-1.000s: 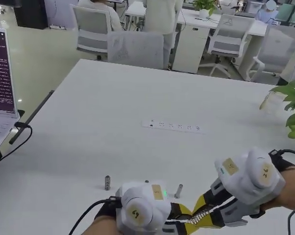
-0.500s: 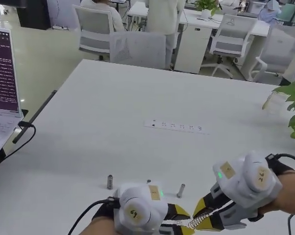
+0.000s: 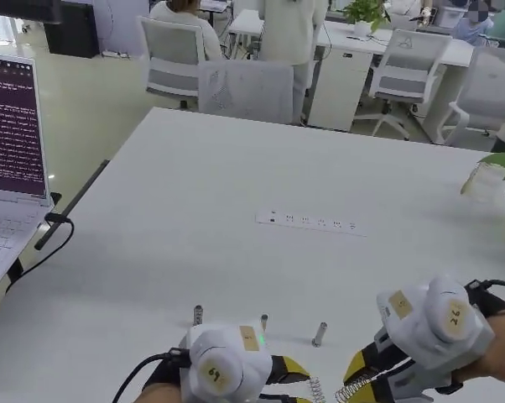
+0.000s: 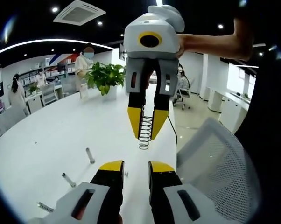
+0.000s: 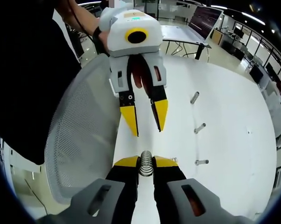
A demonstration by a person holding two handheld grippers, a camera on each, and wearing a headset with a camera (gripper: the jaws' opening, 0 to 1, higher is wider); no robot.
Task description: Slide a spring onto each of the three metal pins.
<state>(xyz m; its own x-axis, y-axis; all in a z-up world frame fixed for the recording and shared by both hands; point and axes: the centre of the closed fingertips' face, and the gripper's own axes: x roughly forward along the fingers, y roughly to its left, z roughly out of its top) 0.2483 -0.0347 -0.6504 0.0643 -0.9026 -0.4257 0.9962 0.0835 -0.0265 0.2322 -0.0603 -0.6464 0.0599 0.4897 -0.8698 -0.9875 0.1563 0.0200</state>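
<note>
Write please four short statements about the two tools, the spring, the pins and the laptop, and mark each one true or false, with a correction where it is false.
1. The right tool holds a spring between its jaws. True.
2. The left tool is shut on a pin. False: its jaws stand apart with nothing between them.
3. Three pins are on the white table, just beyond the tools. True.
4. The laptop at the left is closed. False: it is open, and its screen shows lines of text.
</note>
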